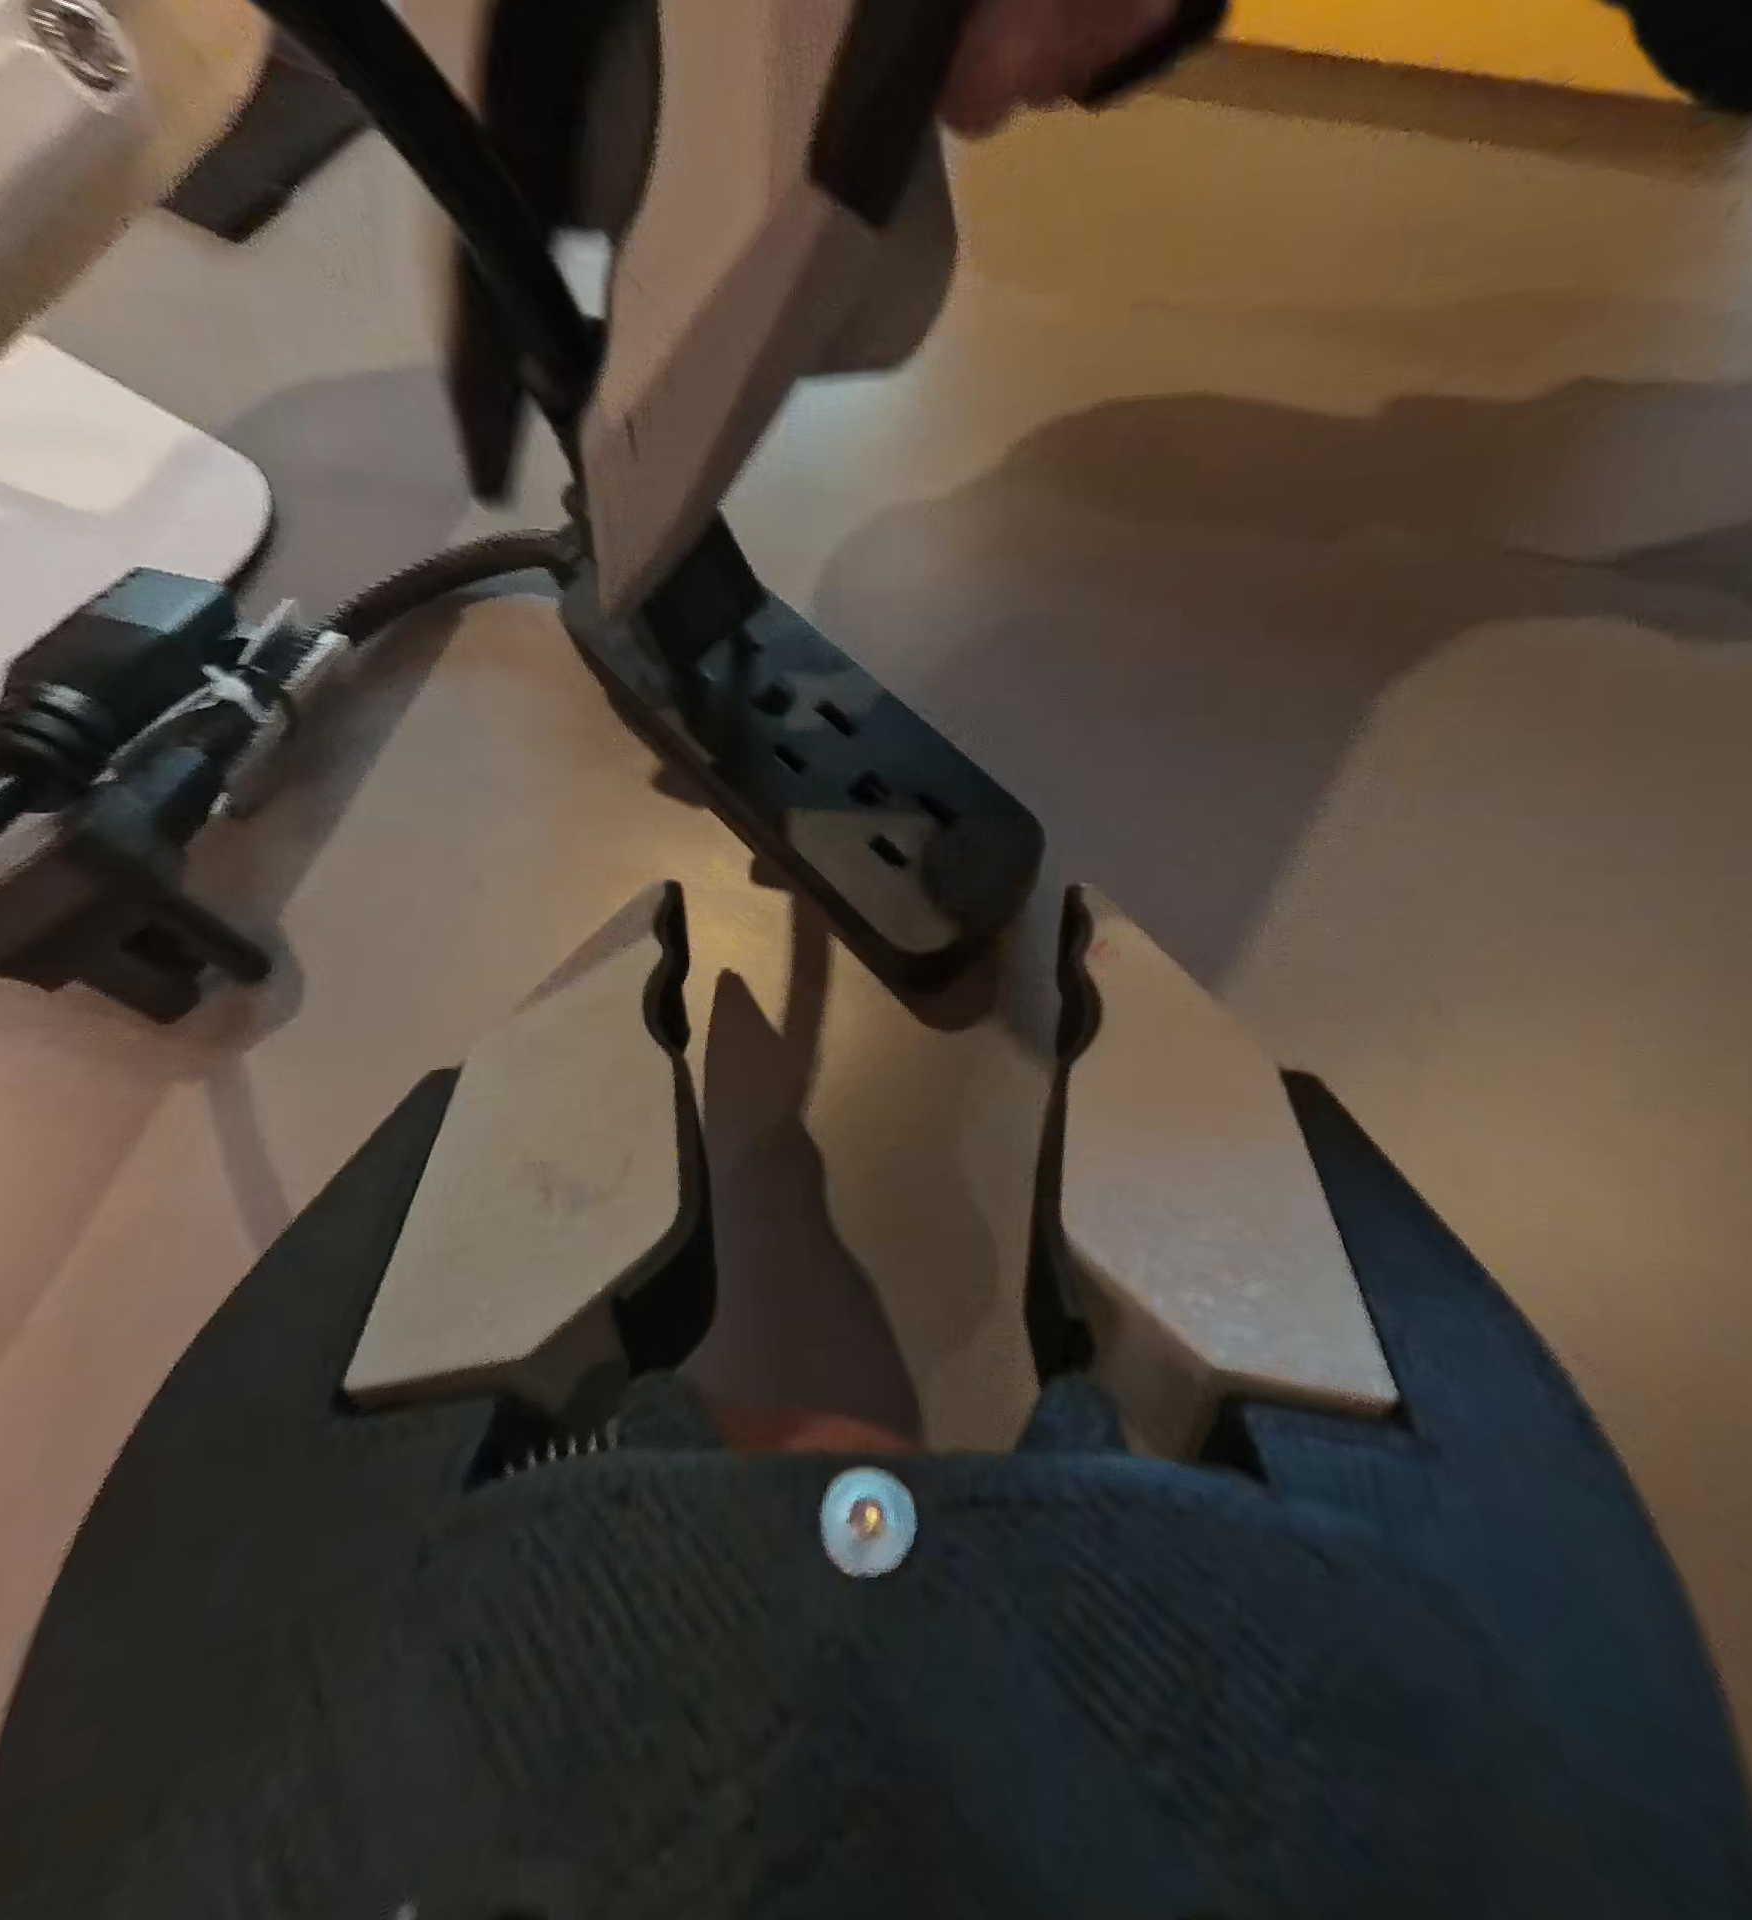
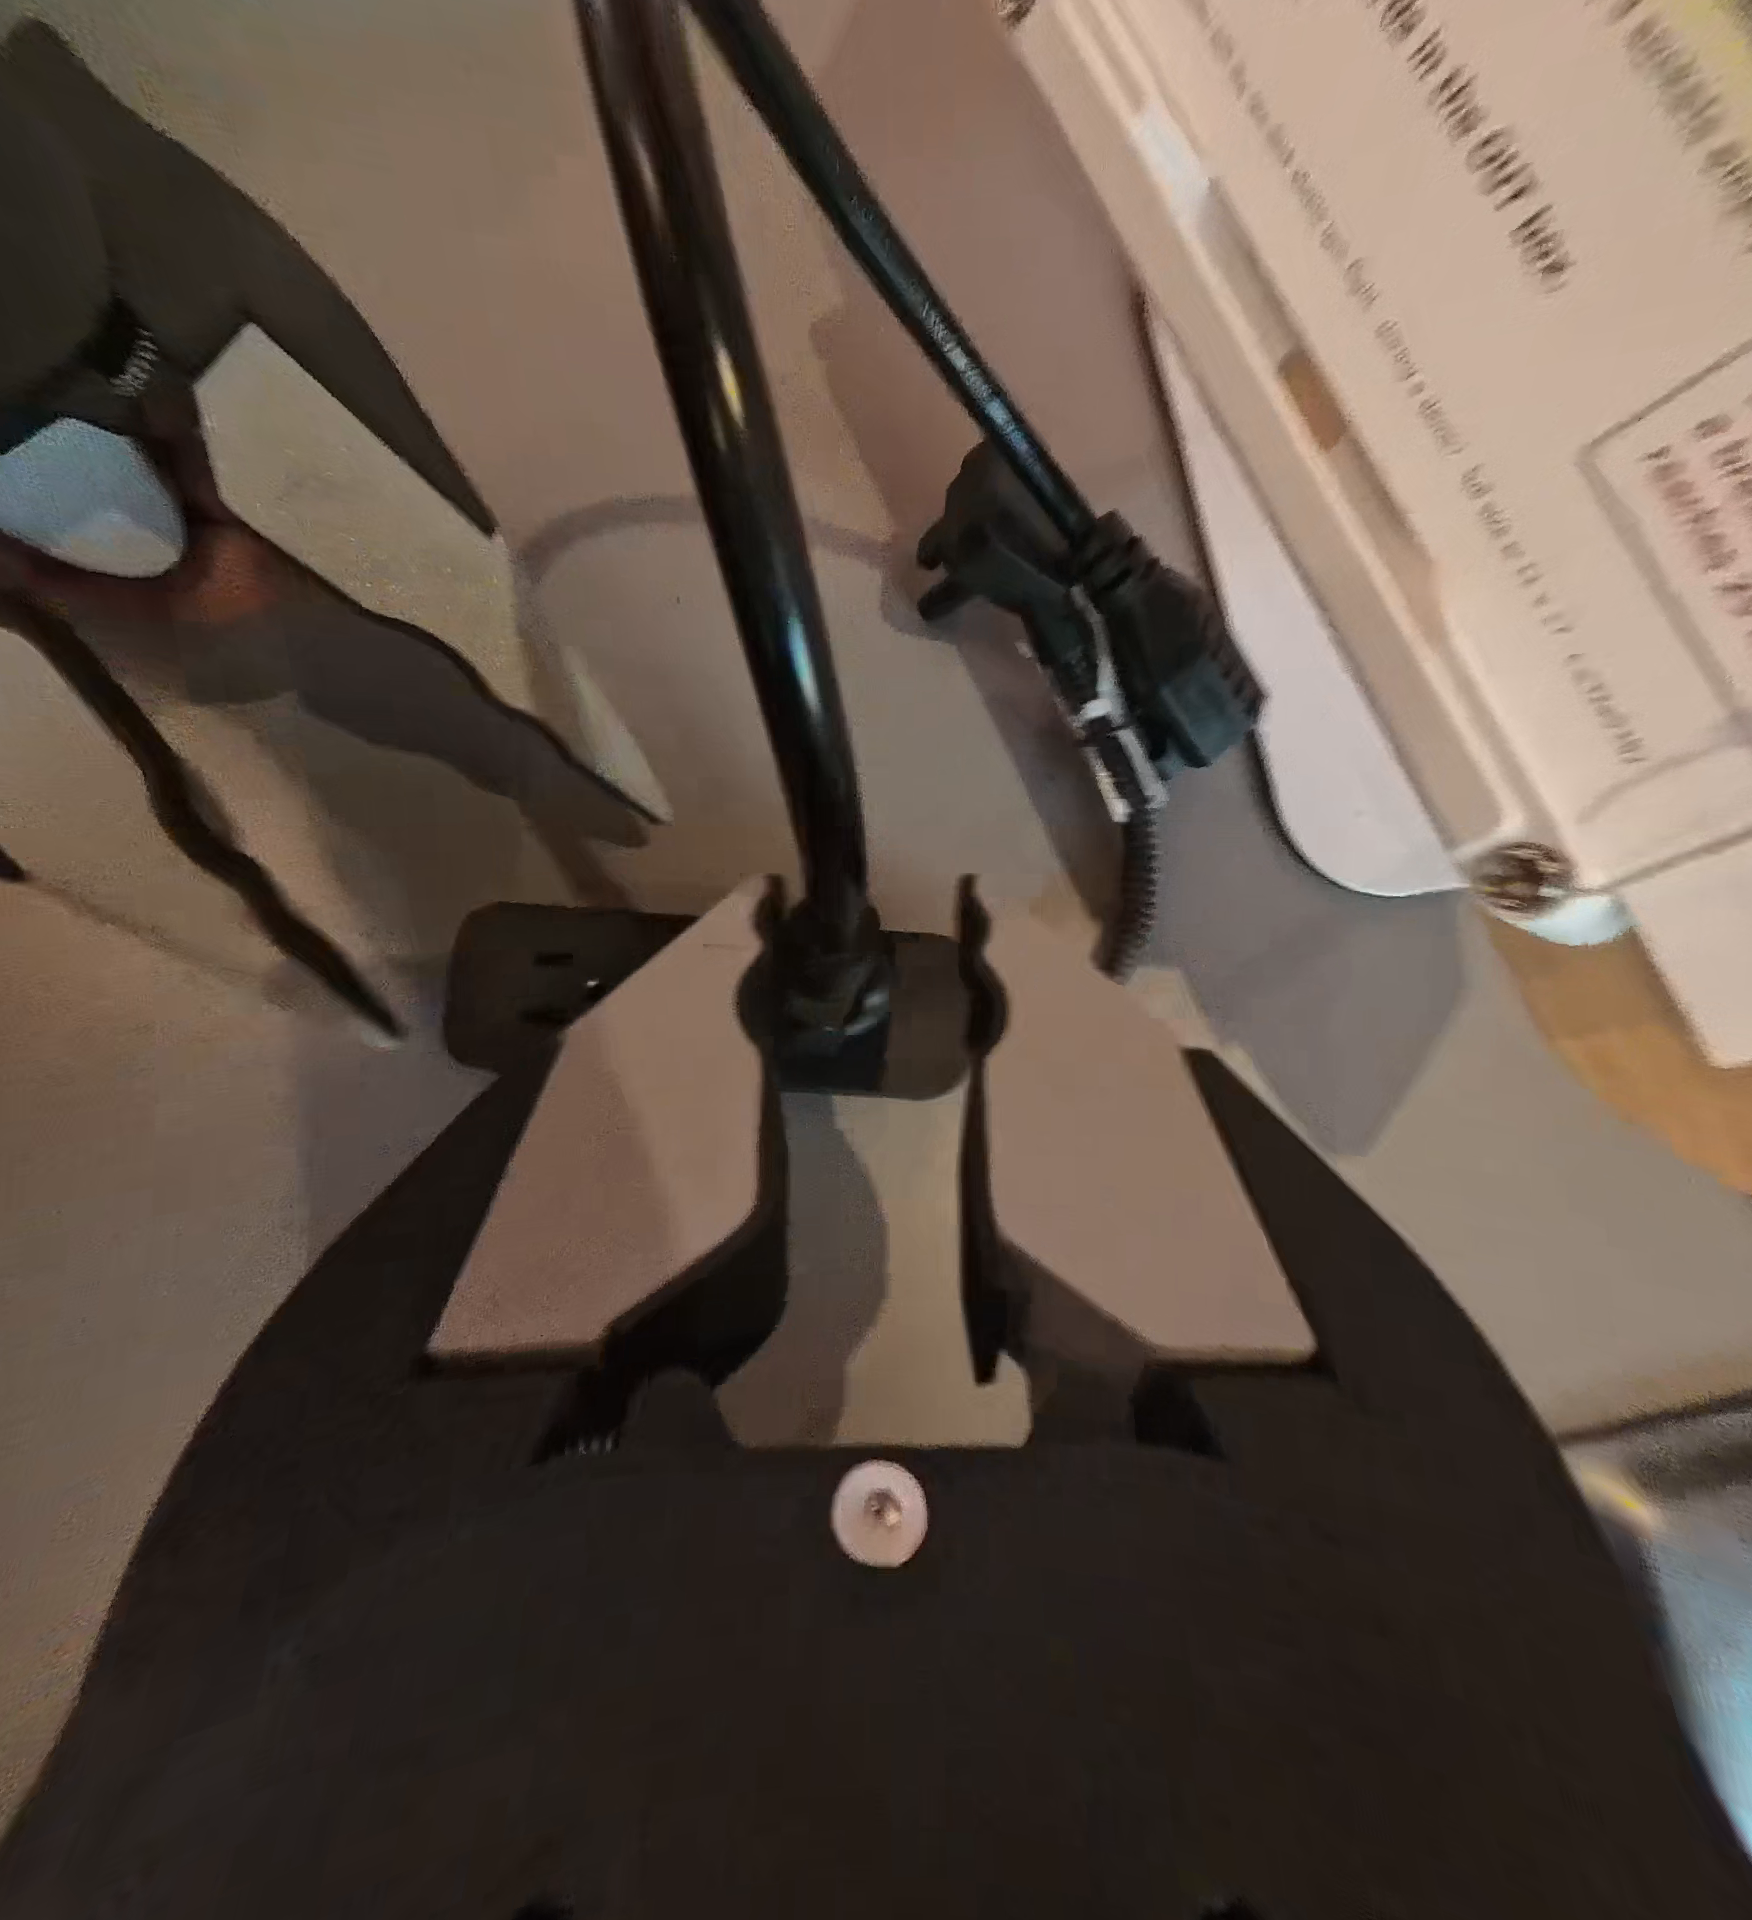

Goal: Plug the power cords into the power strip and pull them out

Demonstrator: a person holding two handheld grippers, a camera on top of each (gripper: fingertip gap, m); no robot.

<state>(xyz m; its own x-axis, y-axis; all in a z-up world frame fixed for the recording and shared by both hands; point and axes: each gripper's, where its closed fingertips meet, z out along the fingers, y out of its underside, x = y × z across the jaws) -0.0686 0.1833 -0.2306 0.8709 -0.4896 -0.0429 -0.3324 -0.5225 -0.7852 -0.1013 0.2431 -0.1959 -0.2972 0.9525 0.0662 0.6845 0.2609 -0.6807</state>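
Observation:
A black power strip lies on the tan table, running away from my left gripper. That gripper is open and empty, its fingertips just short of the strip's near end. My right gripper is shut on a black plug that sits in the outlet at the strip's far end. The plug's thick black cord rises from it. In the left wrist view the right gripper comes down from above onto that end. The left gripper also shows at the left of the right wrist view.
A second black plug with cable ties lies beside the strip's braided cord; it also shows in the left wrist view. A white device with paper labels stands close behind it. A white cable lies on the table.

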